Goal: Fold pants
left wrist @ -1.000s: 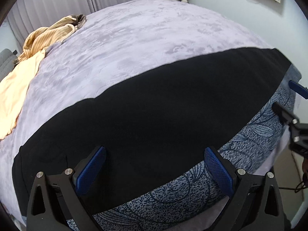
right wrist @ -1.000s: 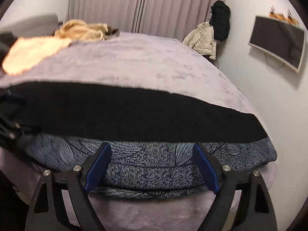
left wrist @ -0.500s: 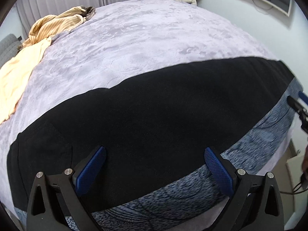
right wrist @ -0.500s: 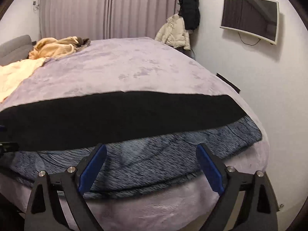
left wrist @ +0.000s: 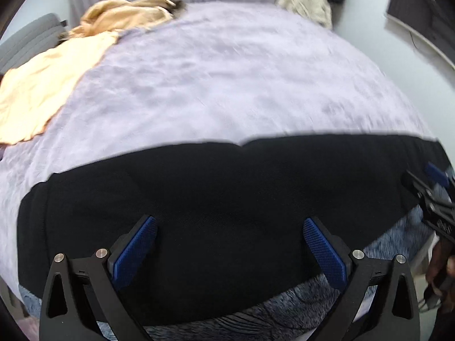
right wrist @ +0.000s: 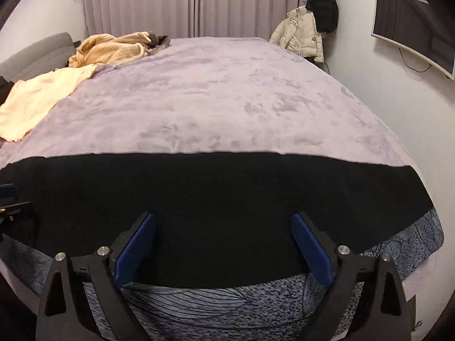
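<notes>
Black pants (left wrist: pixel 227 199) lie flat in a long band across the near edge of the bed, also in the right wrist view (right wrist: pixel 216 199). My left gripper (left wrist: pixel 229 251) is open and empty, low over the pants toward their left end. My right gripper (right wrist: pixel 223 248) is open and empty, over the pants toward their right end. The right gripper also shows at the right edge of the left wrist view (left wrist: pixel 432 196). The left gripper shows at the left edge of the right wrist view (right wrist: pixel 11 204).
The bed has a lilac plush cover (right wrist: pixel 227 99) and a blue leaf-print sheet (right wrist: pixel 227 307) under the pants at the near edge. Yellow clothes (right wrist: pixel 57 79) lie at the far left. Jackets (right wrist: pixel 307 31) hang by the right wall, with a screen (right wrist: pixel 412 34).
Both grippers have moved forward and lower over the pants, so the black cloth now lies between each pair of fingers. Both stay open. The left view has swung and is blurred.
</notes>
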Available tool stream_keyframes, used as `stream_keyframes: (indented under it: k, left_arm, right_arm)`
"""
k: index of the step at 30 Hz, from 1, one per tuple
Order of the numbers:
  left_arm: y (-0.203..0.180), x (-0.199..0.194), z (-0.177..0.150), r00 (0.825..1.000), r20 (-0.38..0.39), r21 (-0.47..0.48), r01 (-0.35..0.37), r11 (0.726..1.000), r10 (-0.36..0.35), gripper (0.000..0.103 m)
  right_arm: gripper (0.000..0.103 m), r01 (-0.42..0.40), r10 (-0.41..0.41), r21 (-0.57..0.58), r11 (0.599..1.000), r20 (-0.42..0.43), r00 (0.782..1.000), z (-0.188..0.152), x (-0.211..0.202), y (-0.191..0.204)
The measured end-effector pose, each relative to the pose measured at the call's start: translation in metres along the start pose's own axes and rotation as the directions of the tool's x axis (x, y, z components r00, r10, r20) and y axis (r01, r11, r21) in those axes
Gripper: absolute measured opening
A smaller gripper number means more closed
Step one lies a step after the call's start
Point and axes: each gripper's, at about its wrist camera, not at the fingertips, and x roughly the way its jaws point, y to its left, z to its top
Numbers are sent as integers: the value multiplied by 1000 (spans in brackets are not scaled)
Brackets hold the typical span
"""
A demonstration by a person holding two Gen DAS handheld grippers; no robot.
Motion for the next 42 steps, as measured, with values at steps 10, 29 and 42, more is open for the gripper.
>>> stream_keyframes:
  k: [10,29,42]
  left_arm:
    - [37,15,1,995,-66,-81,-83,993,77,103]
    - [111,10,7,991,-61,-278,-132,951,120,103]
    - [142,-35,-40,991,-8,-282,-127,951,130,103]
  right_arm:
    - [98,-88,72,-159,983,-104,992,23,58,103]
    - [102,-184,172,-143,972,-91,981,57,54,176]
    - [102,-273,261,-310,911,-79,962,18,5,213]
